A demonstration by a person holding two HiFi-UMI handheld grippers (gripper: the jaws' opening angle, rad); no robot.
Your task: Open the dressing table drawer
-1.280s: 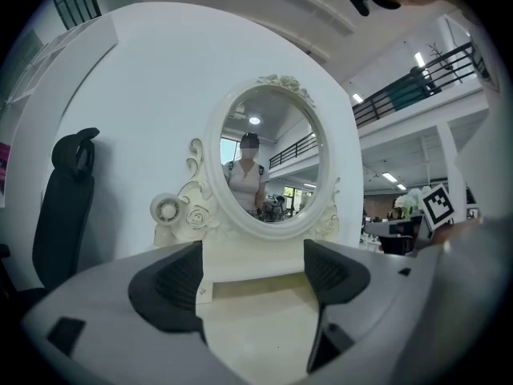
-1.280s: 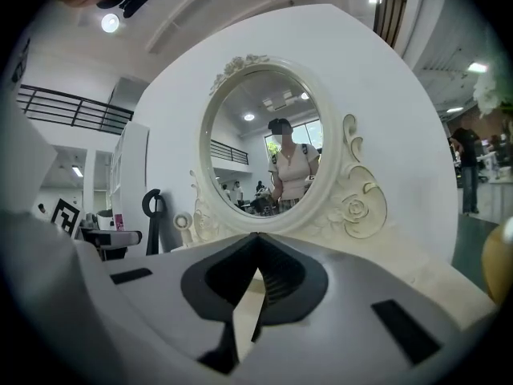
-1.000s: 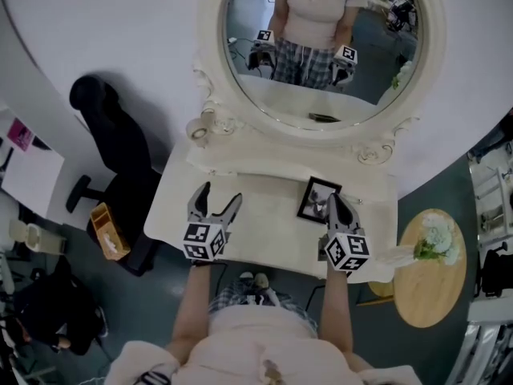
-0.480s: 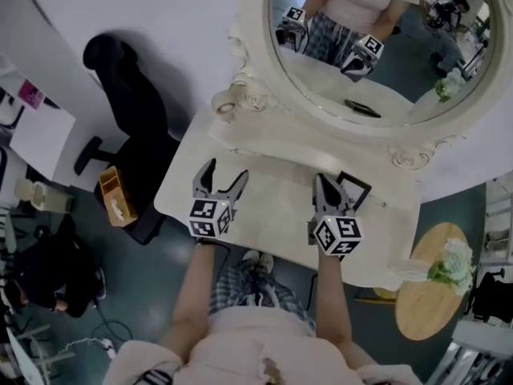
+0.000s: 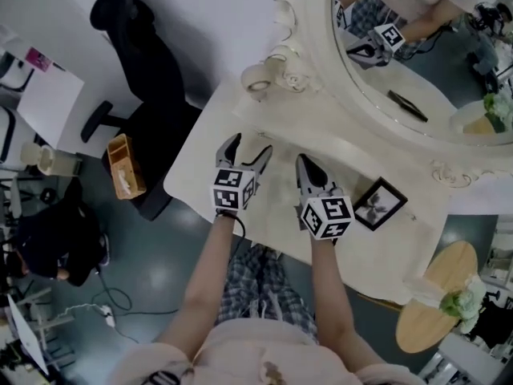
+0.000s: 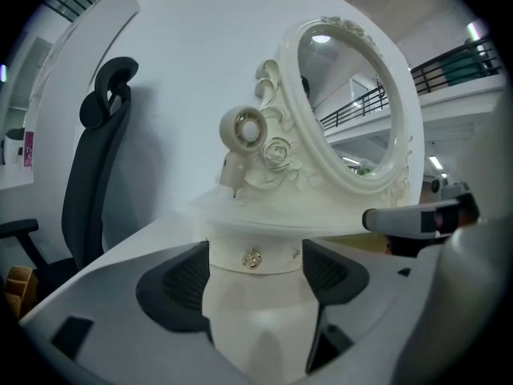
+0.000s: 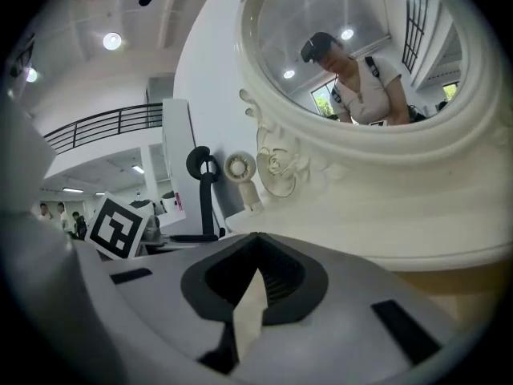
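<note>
The white dressing table [image 5: 208, 179] carries a raised tier under its oval mirror [image 5: 417, 62]. In the left gripper view a small drawer front [image 6: 276, 257] with a metal knob [image 6: 252, 257] faces me, just beyond the fingertips and centred between them. My left gripper [image 5: 248, 147] [image 6: 252, 277] is open over the tabletop, with nothing in it. To its right, my right gripper [image 5: 305, 163] [image 7: 258, 251] hovers over the table with its jaws shut and nothing held. The right gripper's body also shows at the right edge of the left gripper view.
A small white fan [image 5: 258, 79] [image 6: 243, 133] stands on the tier's left end. A black photo frame [image 5: 377, 203] lies right of the right gripper. A black office chair [image 5: 140, 46] and a wooden box [image 5: 124, 167] are left of the table; a round side table [image 5: 429, 311] is at the right.
The head view has swung round, so the table now lies slanted. Both grippers have shifted toward the table's left part; the right one has drawn away from the photo frame. The left jaws stay open.
</note>
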